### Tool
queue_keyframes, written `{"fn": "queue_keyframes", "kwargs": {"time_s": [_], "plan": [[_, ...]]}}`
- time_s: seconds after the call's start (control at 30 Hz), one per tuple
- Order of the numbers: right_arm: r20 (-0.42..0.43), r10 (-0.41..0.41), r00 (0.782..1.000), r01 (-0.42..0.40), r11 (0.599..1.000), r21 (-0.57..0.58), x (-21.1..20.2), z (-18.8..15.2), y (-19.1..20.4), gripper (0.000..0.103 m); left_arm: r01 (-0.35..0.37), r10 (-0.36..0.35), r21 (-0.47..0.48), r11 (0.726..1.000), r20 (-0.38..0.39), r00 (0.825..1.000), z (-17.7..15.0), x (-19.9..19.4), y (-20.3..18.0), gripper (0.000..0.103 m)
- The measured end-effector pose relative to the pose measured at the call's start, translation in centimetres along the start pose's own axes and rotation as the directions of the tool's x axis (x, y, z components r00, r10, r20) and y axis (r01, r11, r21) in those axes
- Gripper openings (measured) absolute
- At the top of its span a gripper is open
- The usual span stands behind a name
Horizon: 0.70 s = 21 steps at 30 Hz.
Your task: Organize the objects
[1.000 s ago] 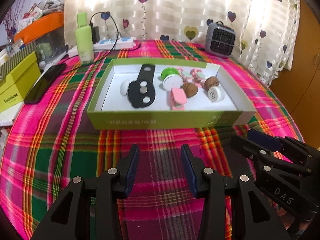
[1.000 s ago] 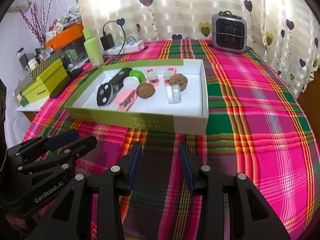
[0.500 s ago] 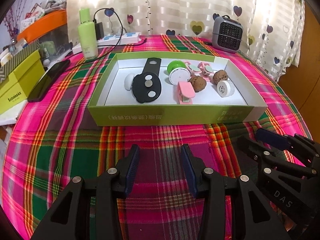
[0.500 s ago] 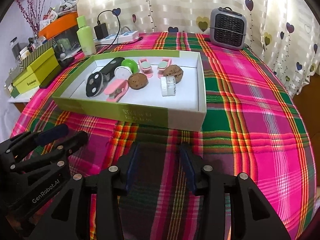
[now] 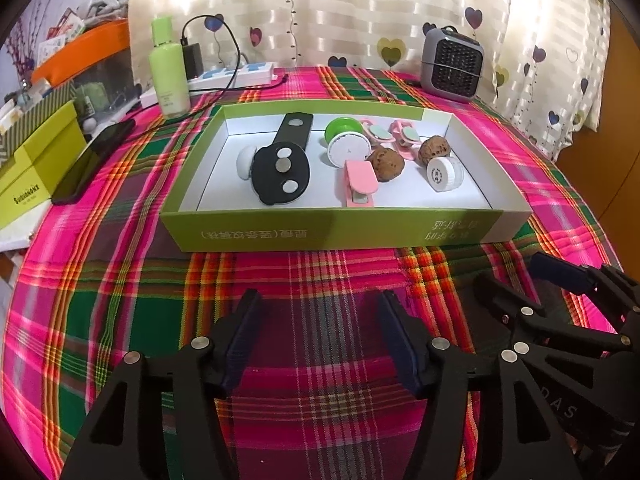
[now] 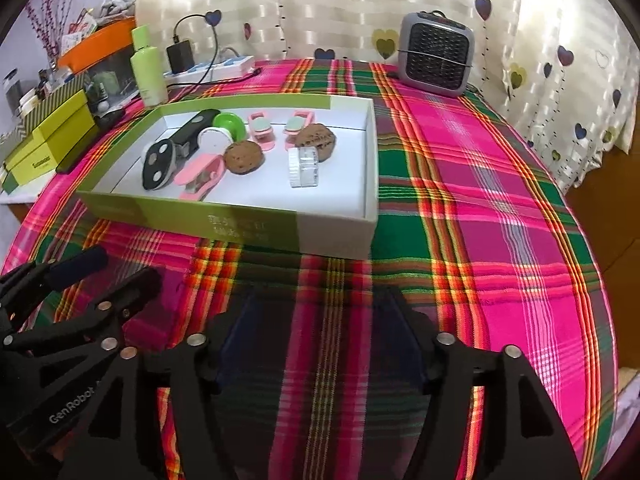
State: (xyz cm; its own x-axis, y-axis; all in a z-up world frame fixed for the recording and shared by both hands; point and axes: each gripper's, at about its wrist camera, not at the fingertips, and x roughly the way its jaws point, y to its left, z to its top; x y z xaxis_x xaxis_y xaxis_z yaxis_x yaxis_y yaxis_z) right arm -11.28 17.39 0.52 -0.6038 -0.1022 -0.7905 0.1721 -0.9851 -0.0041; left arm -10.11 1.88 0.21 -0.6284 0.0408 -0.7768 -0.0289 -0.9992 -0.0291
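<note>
Both tools hung low over the plaid table, short of the box point(image 5: 340, 232), and nothing was held. The left tool point(image 5: 318, 338) had its fingers spread wide; the right tool point(image 6: 322, 330) stood just as open beside it.

Everything to sort lay inside the box. The black holder point(image 5: 282, 172) sat toward its left end, a white cap point(image 5: 245, 162) touching it. Mid-box was the pink stapler point(image 5: 360, 182), a walnut point(image 5: 386, 165) pressed against it. Toward the right end, a second walnut point(image 5: 433, 150) and a white jar point(image 5: 442, 174) on its side.

All looked light. The walnuts were hard, rough and round: likely to roll, so best pinched across the middle. The jar looked smooth and slippery; I'd have taken it across its flat ends. The stapler offered straight sides.
</note>
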Motion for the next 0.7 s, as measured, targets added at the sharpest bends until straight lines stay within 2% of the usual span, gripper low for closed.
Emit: {"fn": "queue_keyframes", "kwargs": {"time_s": [0.7], "plan": [[-0.002,-0.030,1.000,0.030,0.999,0.036,0.2,0.3,-1.2,0.068,-0.022,0.022,0.009,1.000,-0.008,1.000,0.1,0.3,-0.7,0.068]]}}
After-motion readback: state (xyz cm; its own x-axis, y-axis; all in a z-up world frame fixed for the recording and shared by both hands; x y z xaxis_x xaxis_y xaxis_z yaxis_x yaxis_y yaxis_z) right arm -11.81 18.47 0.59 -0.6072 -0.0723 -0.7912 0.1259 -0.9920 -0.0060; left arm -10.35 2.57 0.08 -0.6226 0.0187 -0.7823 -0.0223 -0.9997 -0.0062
